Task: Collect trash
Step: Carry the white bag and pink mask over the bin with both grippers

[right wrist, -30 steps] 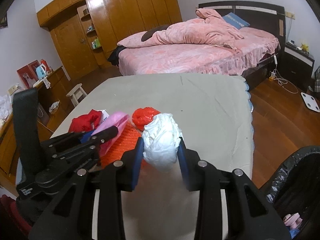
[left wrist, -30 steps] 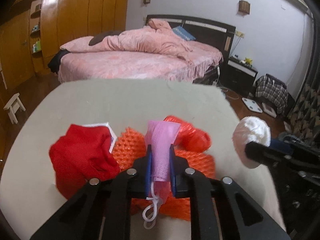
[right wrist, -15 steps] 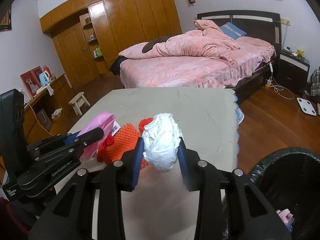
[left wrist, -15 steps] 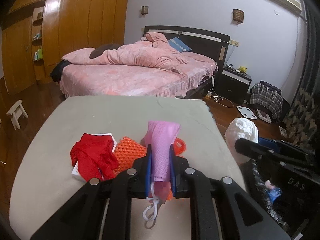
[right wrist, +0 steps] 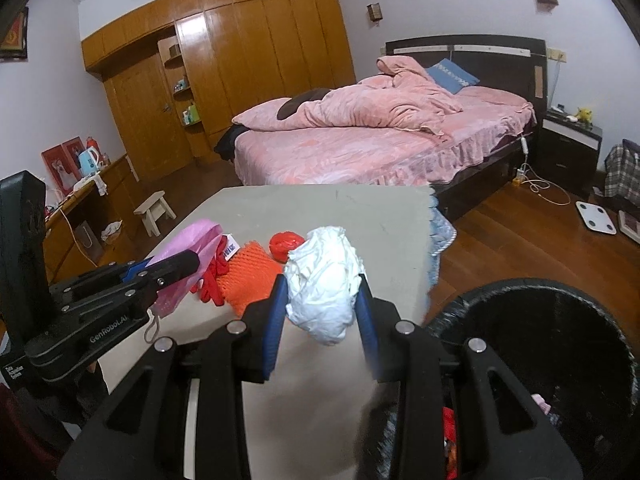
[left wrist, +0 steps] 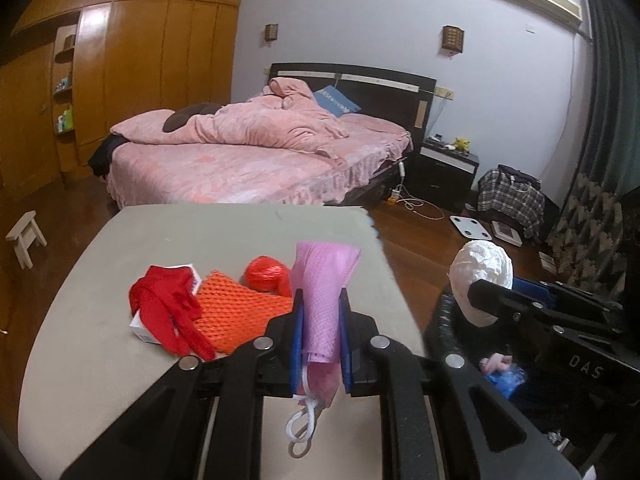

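My left gripper [left wrist: 320, 300] is shut on a pink mesh bag [left wrist: 322, 284] with a white cord hanging below it, held above the grey table [left wrist: 224, 232]. My right gripper [right wrist: 322, 288] is shut on a crumpled white wad [right wrist: 324, 280] and hangs near the table's right edge, beside a black trash bin [right wrist: 560, 344]. In the left wrist view the white wad [left wrist: 482, 268] shows at the right, over the bin. On the table lie a red cloth [left wrist: 168, 308], an orange foam net [left wrist: 240, 312], a red crumpled ball [left wrist: 266, 274] and a small white box [left wrist: 140, 326].
The black bin holds several bits of trash. Behind the table stands a bed [right wrist: 380, 140] with pink bedding. A wooden wardrobe [right wrist: 240, 60] lines the far wall. A small stool [right wrist: 154, 210] stands left of the table, a scale [right wrist: 598, 216] on the wooden floor at right.
Both grippers have risen and drawn back from the table towards the right, each keeping its load. The bin has come into view under the right gripper. The items on the table look farther off.
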`<act>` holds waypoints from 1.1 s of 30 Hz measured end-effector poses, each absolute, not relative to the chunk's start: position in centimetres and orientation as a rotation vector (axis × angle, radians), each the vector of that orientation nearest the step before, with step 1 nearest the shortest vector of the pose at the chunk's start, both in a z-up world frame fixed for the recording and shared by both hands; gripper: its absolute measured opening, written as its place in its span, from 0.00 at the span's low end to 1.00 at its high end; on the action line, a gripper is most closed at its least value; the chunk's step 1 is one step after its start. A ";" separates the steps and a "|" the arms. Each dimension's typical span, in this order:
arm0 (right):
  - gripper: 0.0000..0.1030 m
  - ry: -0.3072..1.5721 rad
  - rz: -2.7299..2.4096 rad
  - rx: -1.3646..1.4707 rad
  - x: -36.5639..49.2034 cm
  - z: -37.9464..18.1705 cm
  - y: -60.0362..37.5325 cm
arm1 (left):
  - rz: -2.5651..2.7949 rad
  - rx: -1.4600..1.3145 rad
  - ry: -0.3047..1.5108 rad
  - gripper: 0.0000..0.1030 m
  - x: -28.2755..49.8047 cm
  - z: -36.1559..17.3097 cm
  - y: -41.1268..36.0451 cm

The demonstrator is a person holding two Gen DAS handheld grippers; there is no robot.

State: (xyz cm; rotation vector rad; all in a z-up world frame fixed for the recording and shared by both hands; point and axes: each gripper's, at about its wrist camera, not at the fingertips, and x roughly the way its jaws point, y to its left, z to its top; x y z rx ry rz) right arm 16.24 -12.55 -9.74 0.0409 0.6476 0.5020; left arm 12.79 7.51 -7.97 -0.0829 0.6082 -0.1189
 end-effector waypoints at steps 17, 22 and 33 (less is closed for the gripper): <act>0.32 0.594 0.367 0.054 12.5 -8.2 -20.2 | -0.253 -0.039 0.561 0.15 10.5 -6.3 0.0; 0.32 0.589 0.308 0.063 11.8 -8.4 -23.1 | -0.303 -0.025 0.558 0.15 10.5 -6.2 -2.6; 0.32 0.597 0.172 0.087 11.0 -9.6 -29.3 | -0.427 0.012 0.559 0.15 11.0 -6.4 -8.5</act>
